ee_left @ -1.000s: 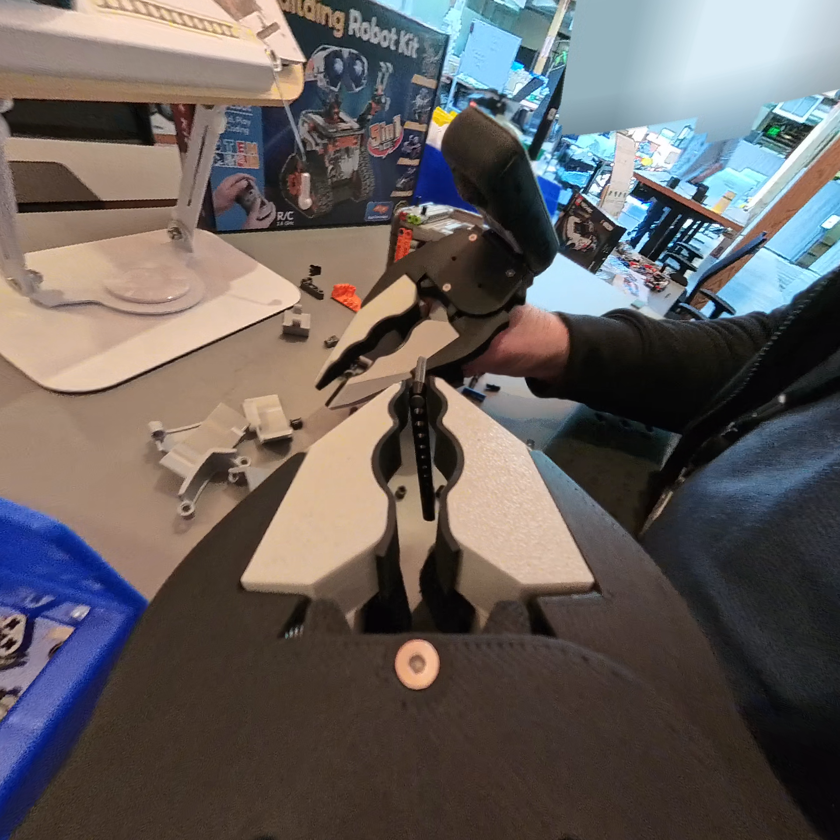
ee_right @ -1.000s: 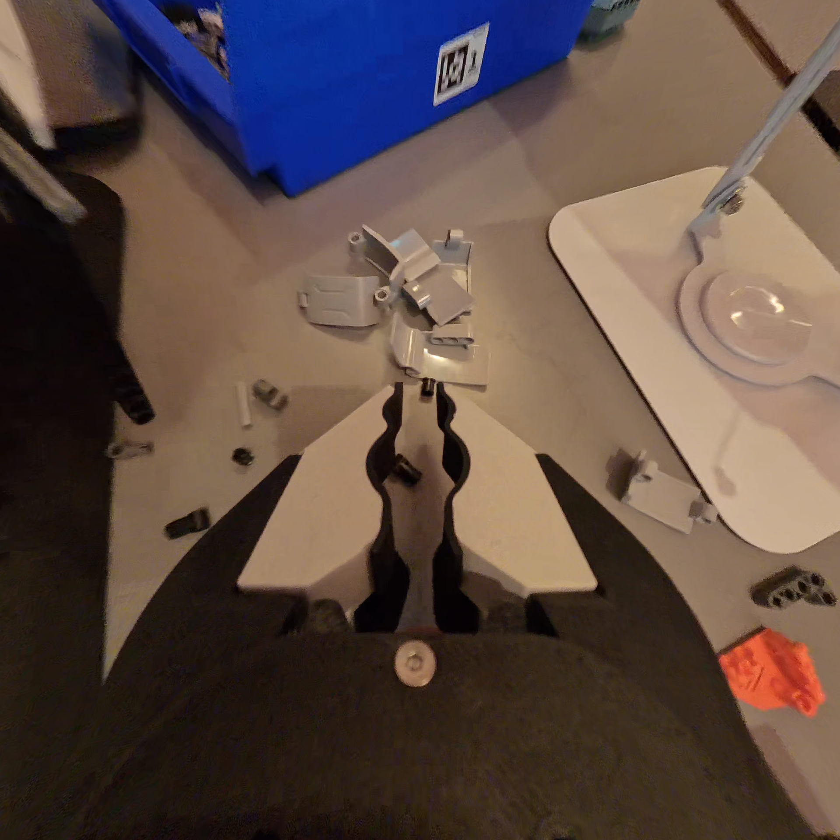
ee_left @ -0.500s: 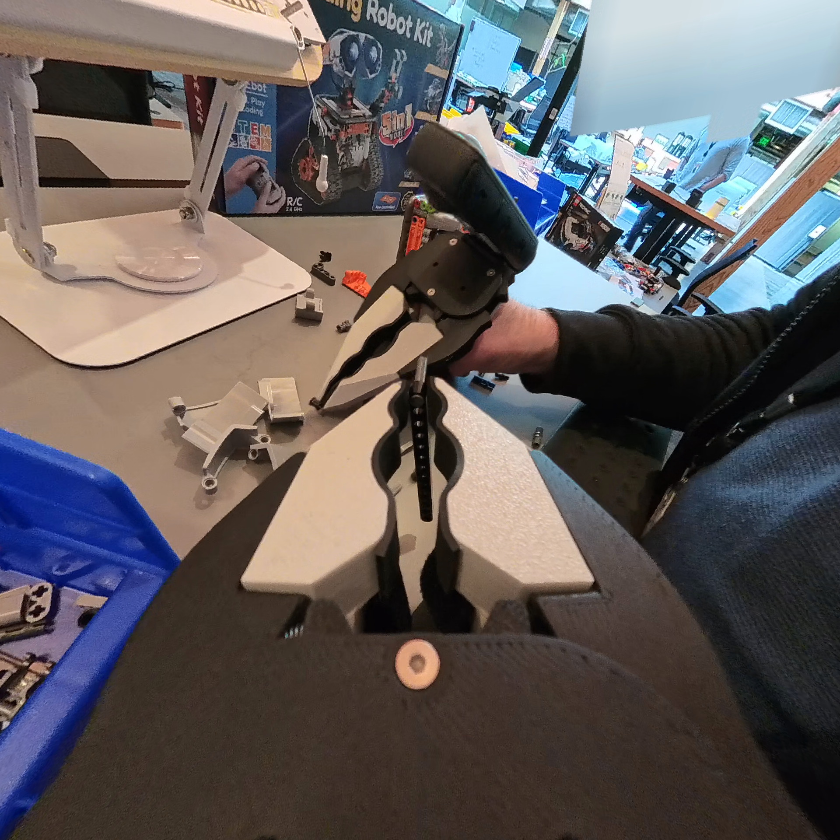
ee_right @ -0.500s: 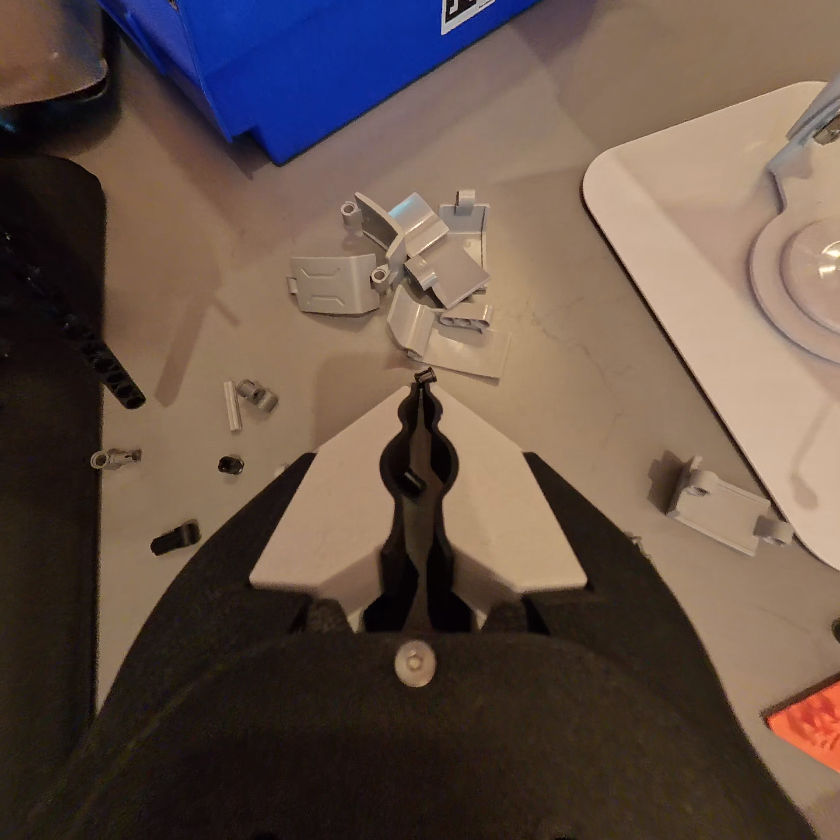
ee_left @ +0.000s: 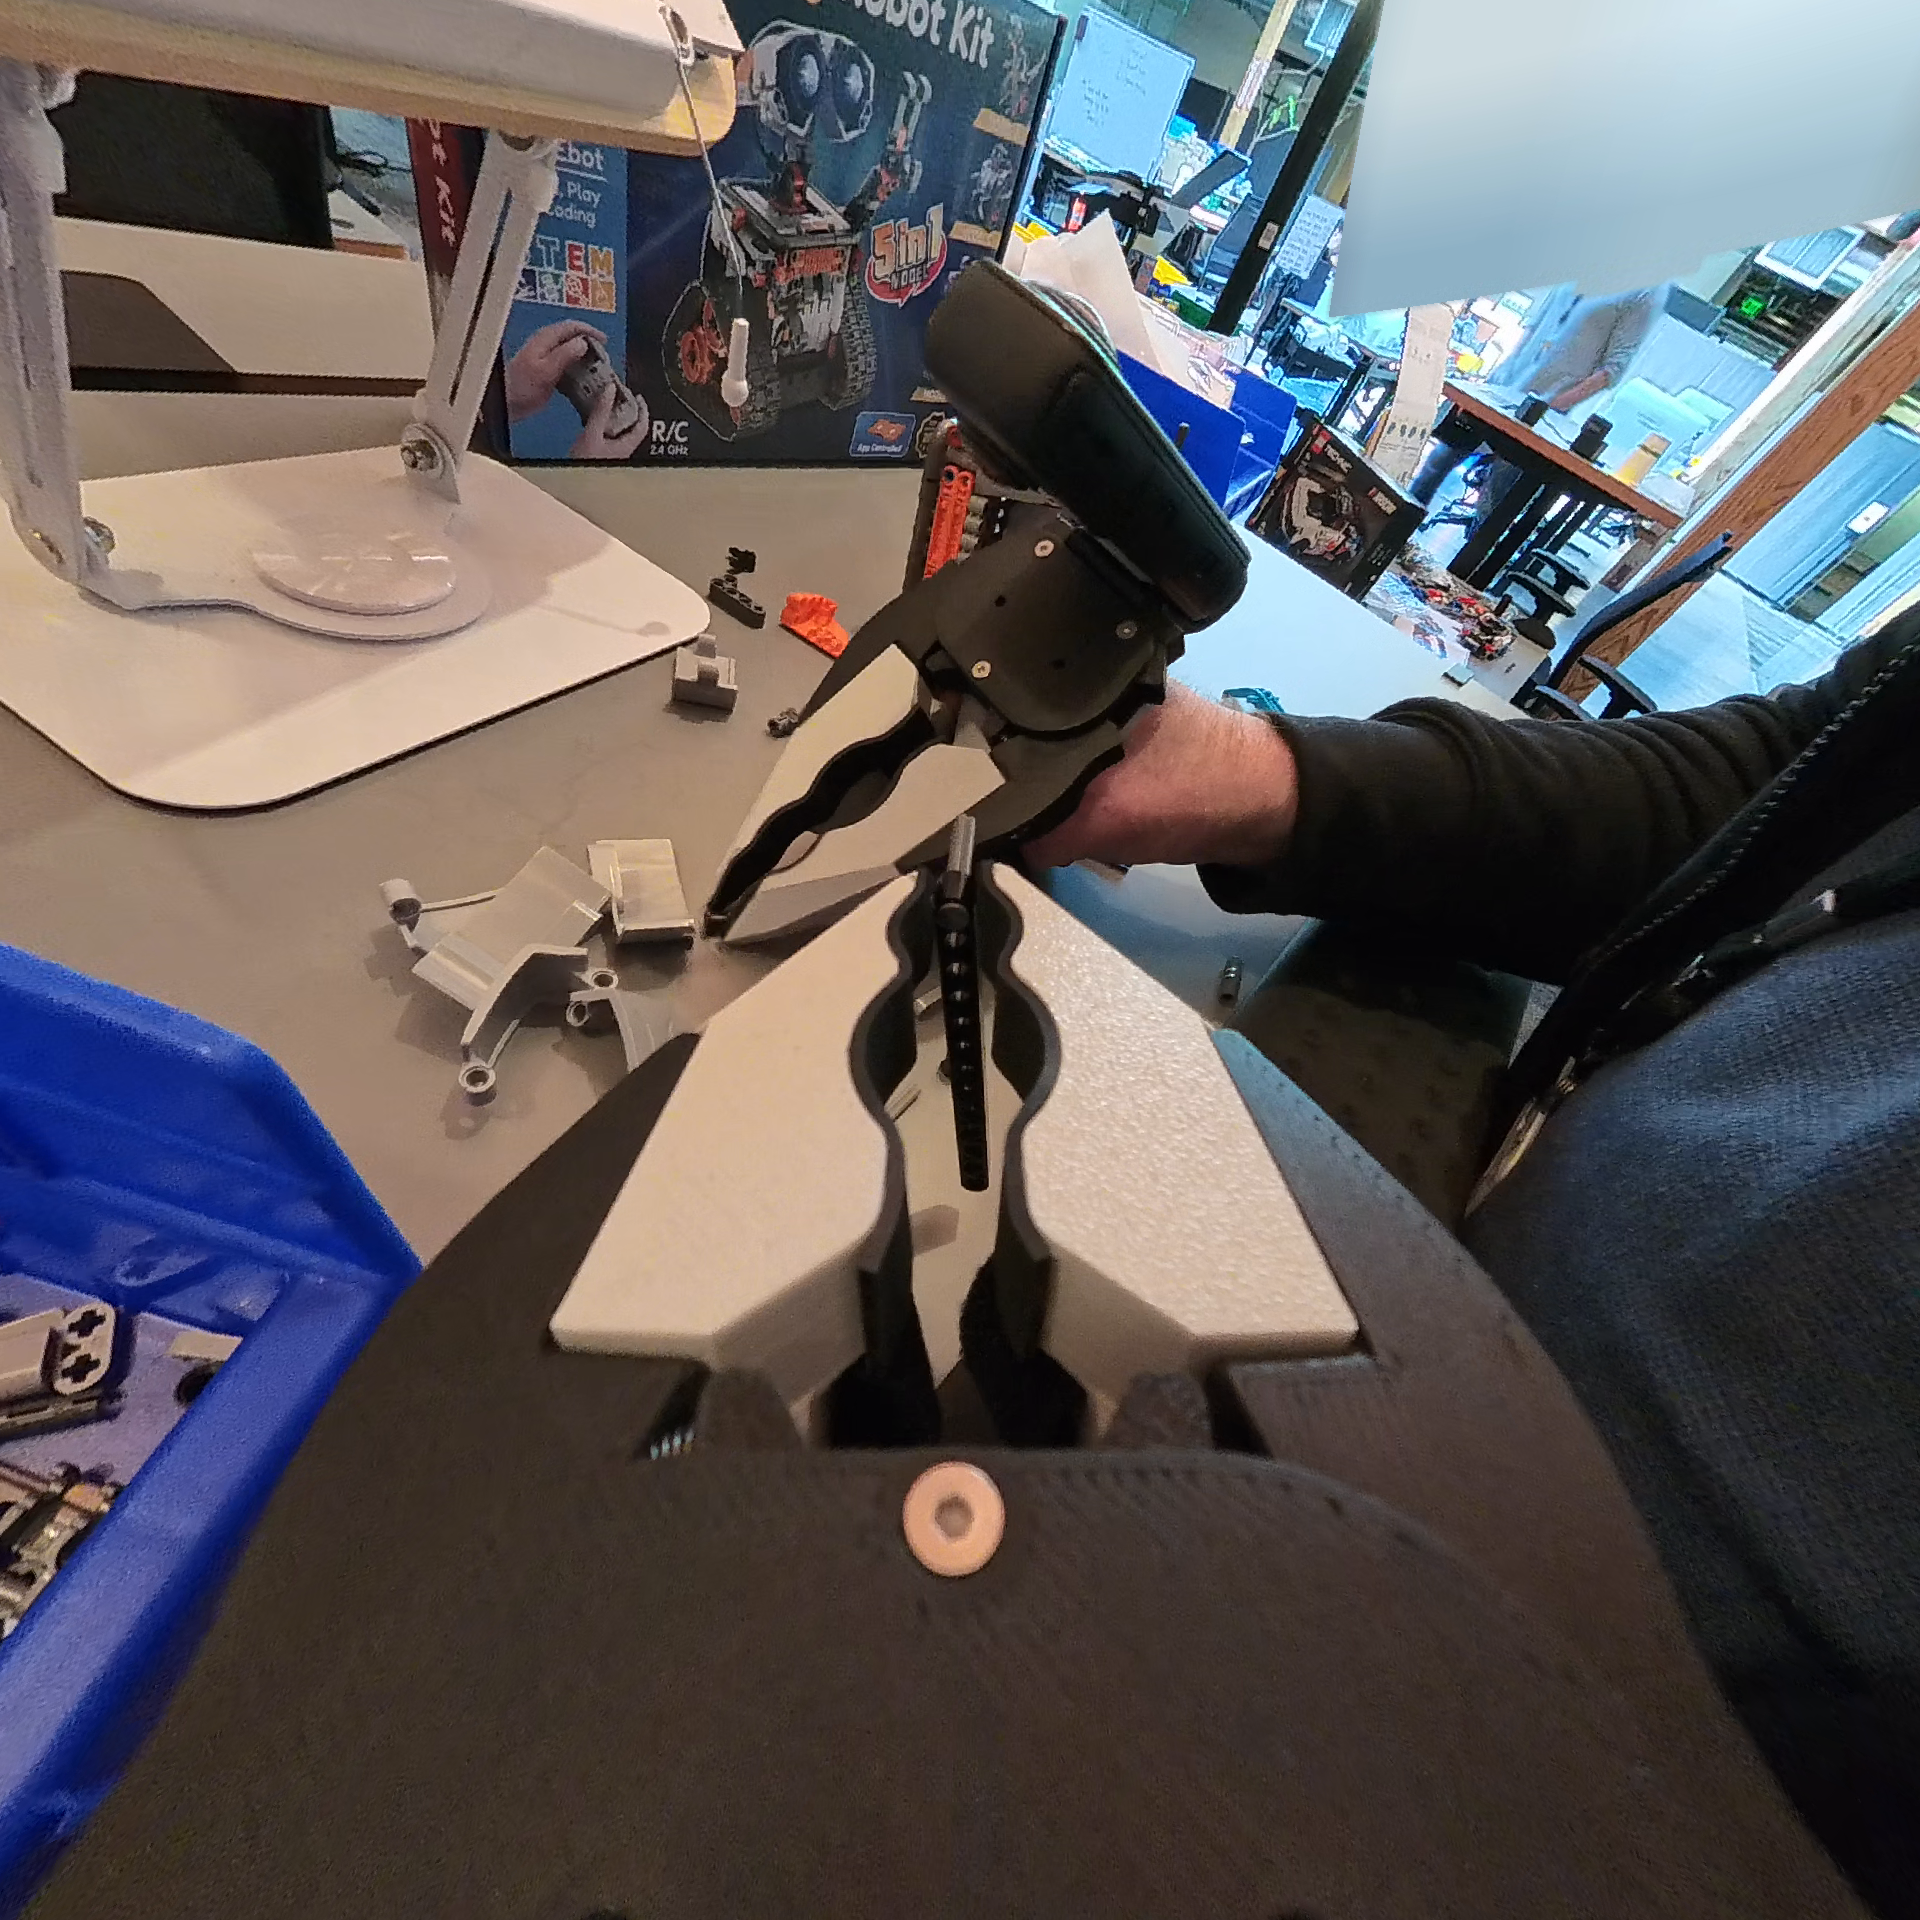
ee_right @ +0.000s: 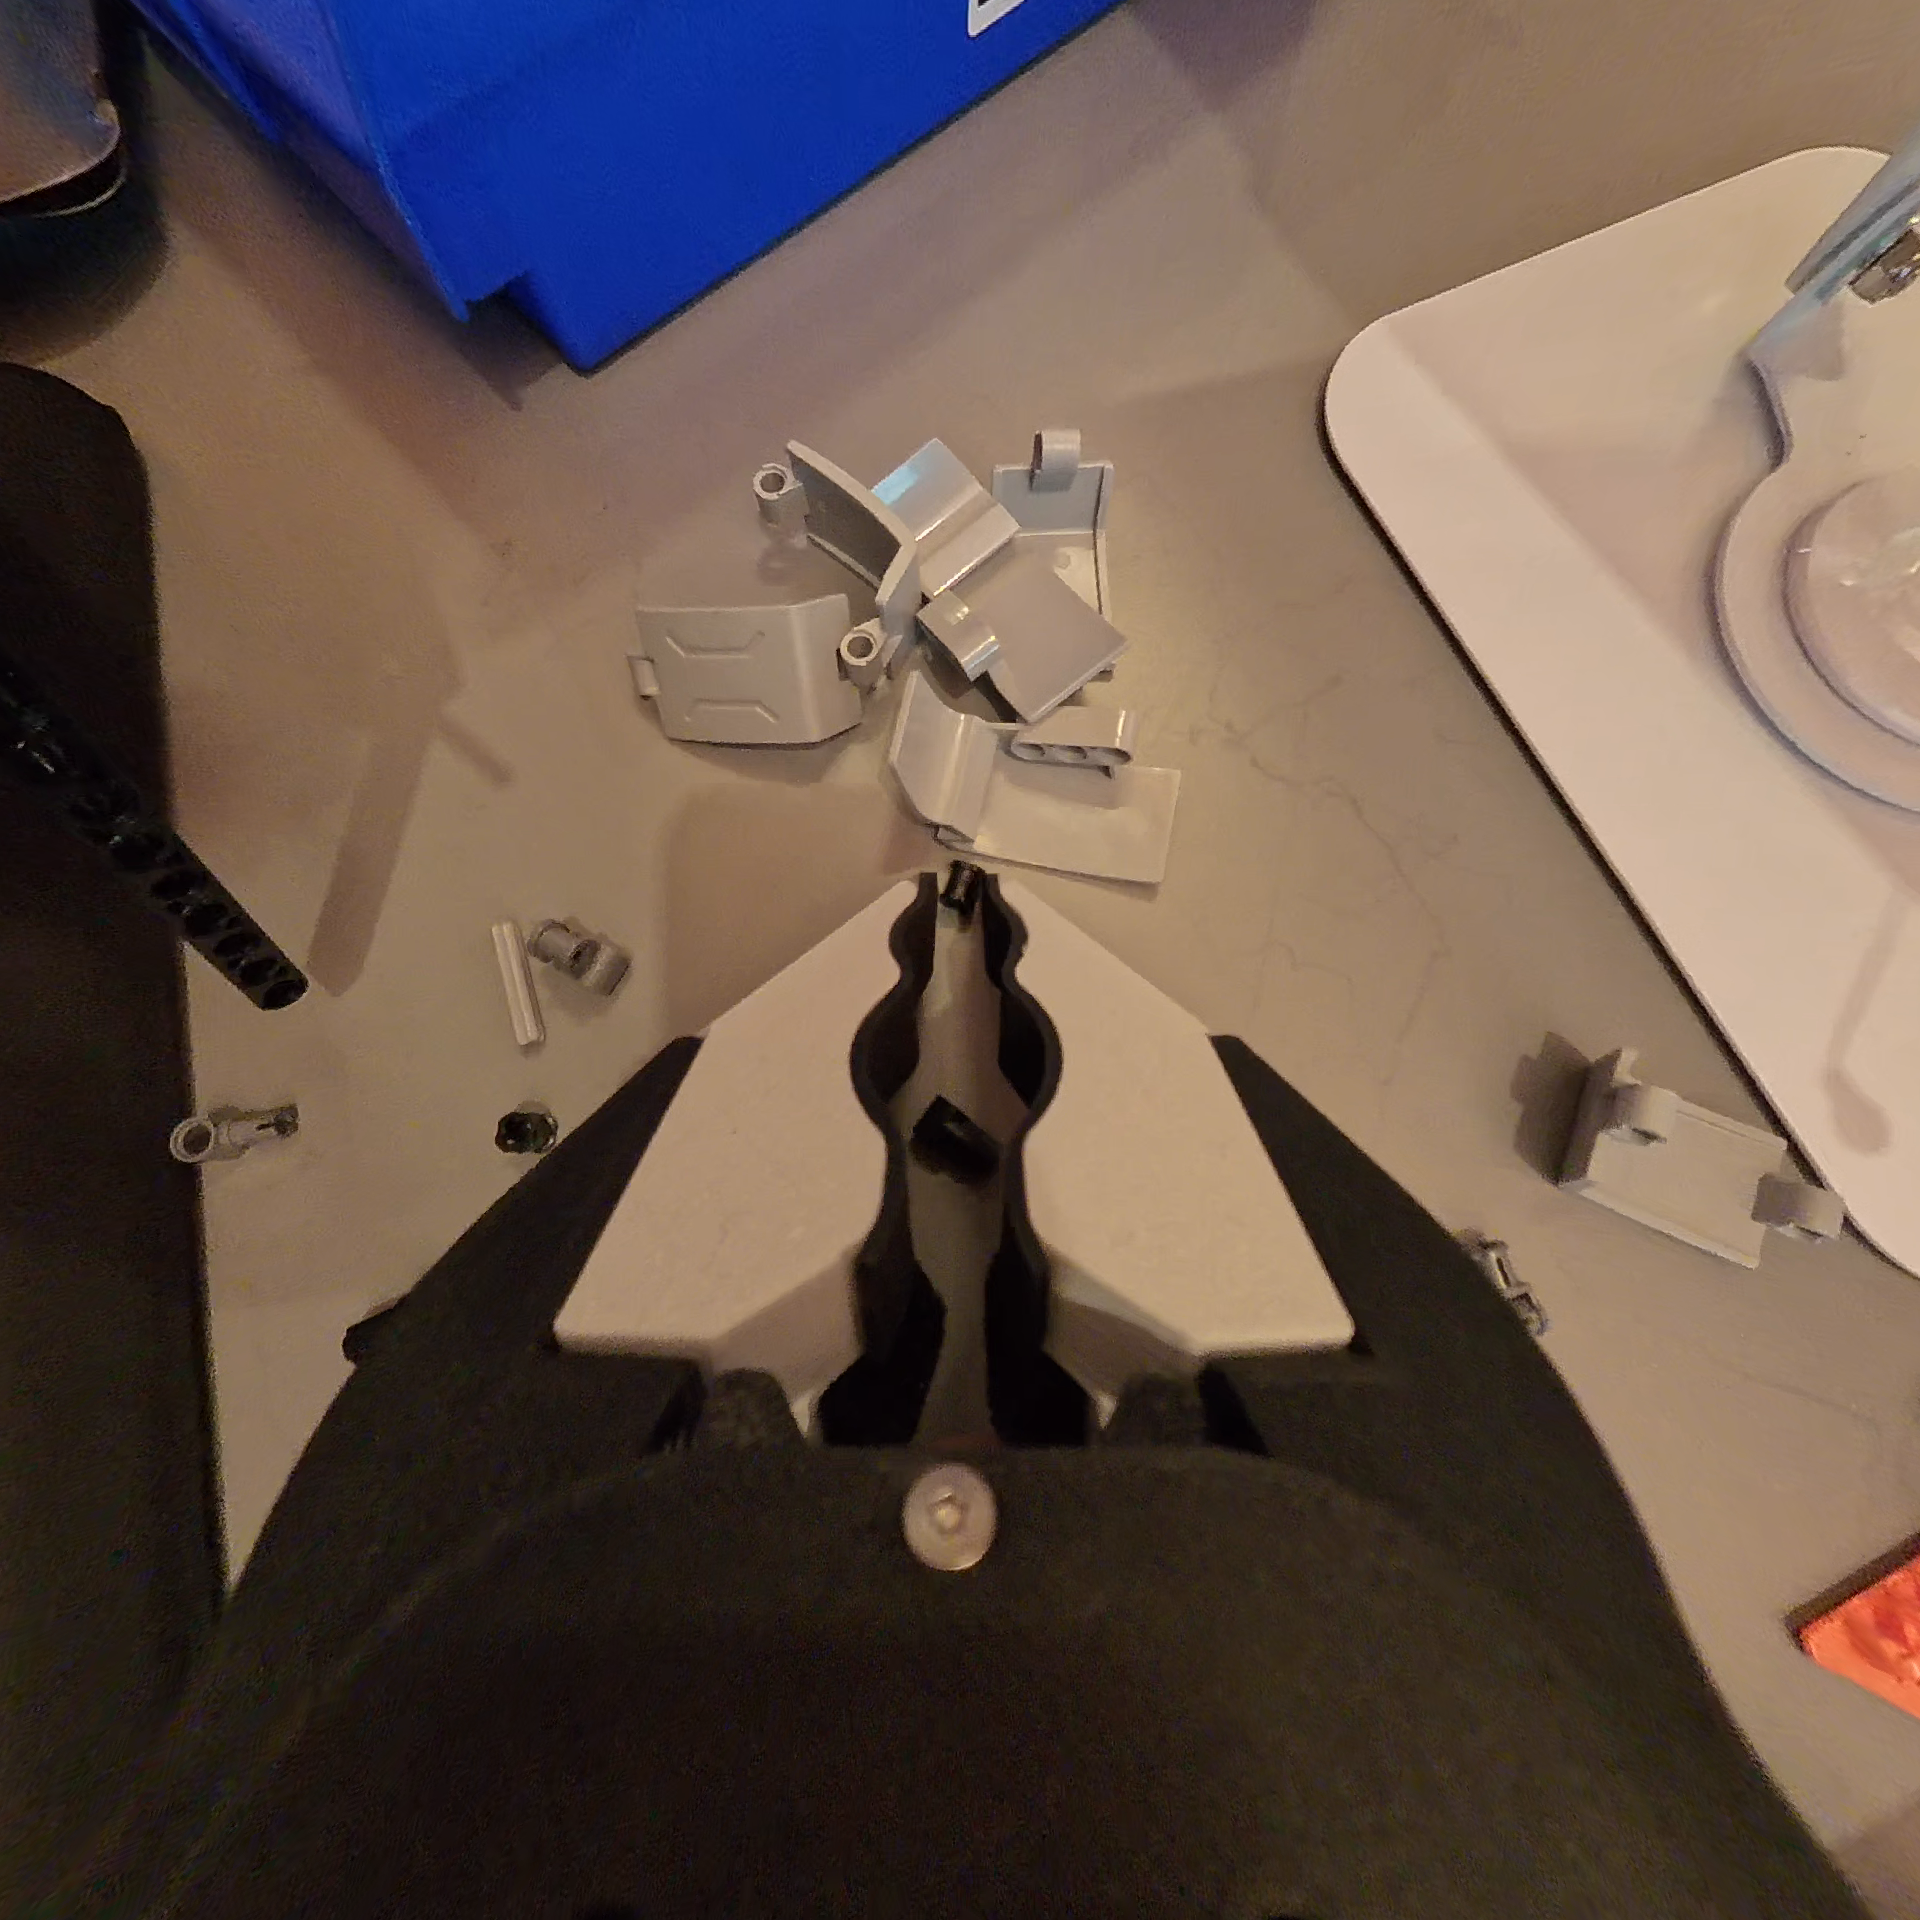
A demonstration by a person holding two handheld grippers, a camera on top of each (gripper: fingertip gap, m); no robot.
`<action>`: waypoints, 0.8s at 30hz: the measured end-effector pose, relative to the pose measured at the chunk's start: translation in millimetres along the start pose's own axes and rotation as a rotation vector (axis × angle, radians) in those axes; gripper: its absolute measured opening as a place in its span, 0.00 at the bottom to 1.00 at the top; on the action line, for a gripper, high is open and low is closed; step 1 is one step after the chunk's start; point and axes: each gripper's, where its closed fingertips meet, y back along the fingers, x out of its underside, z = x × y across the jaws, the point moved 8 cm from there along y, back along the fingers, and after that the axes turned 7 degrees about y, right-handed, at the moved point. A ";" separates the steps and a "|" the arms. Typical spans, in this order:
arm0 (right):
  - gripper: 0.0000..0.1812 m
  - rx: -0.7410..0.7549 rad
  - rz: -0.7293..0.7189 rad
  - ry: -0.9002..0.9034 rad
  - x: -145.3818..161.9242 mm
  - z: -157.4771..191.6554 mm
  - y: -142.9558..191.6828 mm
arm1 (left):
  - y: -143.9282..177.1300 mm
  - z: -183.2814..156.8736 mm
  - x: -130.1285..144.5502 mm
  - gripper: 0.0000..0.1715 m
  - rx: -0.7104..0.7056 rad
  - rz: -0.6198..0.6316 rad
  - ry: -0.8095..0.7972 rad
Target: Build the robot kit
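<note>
My left gripper [ee_left: 956, 883] is shut on a long black beam with holes [ee_left: 961, 1039] that stands upright between its fingers; the beam also shows at the left of the right wrist view [ee_right: 156, 862]. My right gripper [ee_right: 961, 883] is shut on a small black pin [ee_right: 961, 891] at its very tips, low over the grey table, just in front of a pile of grey panels [ee_right: 914, 644]. In the left wrist view the right gripper [ee_left: 722, 920], held by a hand [ee_left: 1195, 779], points down beside the same panels [ee_left: 520, 935]. A second black pin [ee_right: 948, 1138] lies under its fingers.
A blue bin [ee_right: 623, 135] stands beyond the panels and shows at the left of the left wrist view [ee_left: 135, 1247]. A white stand base [ee_right: 1610, 571] lies to the right. Small grey connectors [ee_right: 577, 951], a grey panel [ee_right: 1662, 1153] and an orange piece [ee_left: 816, 621] lie about. A printed box [ee_left: 790, 260] stands behind. Across from one pair of fingers to the other is roughly 12 cm.
My right gripper has gone from open to shut on the small black pin and has moved closer to the grey panels. My left gripper still holds the black beam.
</note>
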 end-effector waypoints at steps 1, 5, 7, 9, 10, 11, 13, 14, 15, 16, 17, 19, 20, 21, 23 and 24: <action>0.03 -0.003 0.000 0.002 -0.8 0.2 -0.8 | 0.2 0.4 0.1 0.04 0.000 0.001 0.000; 0.02 -0.025 -0.009 -0.006 -1.3 -0.1 -0.1 | 0.3 1.6 -0.6 0.04 0.000 0.002 -0.002; 0.02 -0.052 -0.059 0.001 -4.1 1.4 7.9 | 0.1 1.6 -2.4 0.04 0.004 0.004 -0.006; 0.02 -0.112 -0.127 0.026 -10.3 6.2 23.7 | -0.9 0.9 -5.7 0.04 0.002 0.014 -0.026; 0.02 -0.160 -0.188 0.051 -14.9 10.7 34.4 | -1.6 -0.2 -7.4 0.04 0.003 0.024 -0.041; 0.02 -0.200 -0.228 0.076 -18.3 14.4 45.1 | -2.9 -1.4 -8.6 0.04 0.005 0.038 -0.056; 0.02 -0.252 -0.291 0.134 -23.3 20.2 65.0 | -6.3 -4.2 -9.5 0.03 0.011 0.073 -0.086; 0.02 -0.269 -0.306 0.152 -24.8 21.8 73.0 | -8.0 -5.6 -9.9 0.03 0.009 0.087 -0.101; 0.02 -0.287 -0.319 0.175 -25.7 24.0 79.8 | -9.7 -7.1 -10.0 0.03 0.011 0.100 -0.115; 0.02 -0.296 -0.332 0.197 -26.5 25.8 85.2 | -11.4 -8.6 -9.8 0.04 0.013 0.115 -0.129; 0.02 -0.301 -0.333 0.209 -26.8 27.0 88.4 | -13.2 -9.9 -9.5 0.03 0.014 0.126 -0.143; 0.02 -0.313 -0.328 0.243 -25.3 30.8 90.2 | -16.7 -12.5 -8.7 0.03 0.025 0.145 -0.158; 0.02 -0.320 -0.339 0.249 -24.5 32.3 91.0 | -18.5 -13.1 -8.1 0.03 0.025 0.154 -0.165; 0.02 -0.326 -0.350 0.242 -23.6 33.0 91.6 | -20.0 -13.8 -7.3 0.03 0.026 0.165 -0.172; 0.02 -0.325 -0.366 0.231 -20.6 32.4 92.7 | -22.2 -16.8 -6.7 0.03 0.044 0.178 -0.183; 0.02 -0.323 -0.373 0.223 -19.4 31.6 93.5 | -22.9 -17.8 -6.7 0.03 0.048 0.181 -0.184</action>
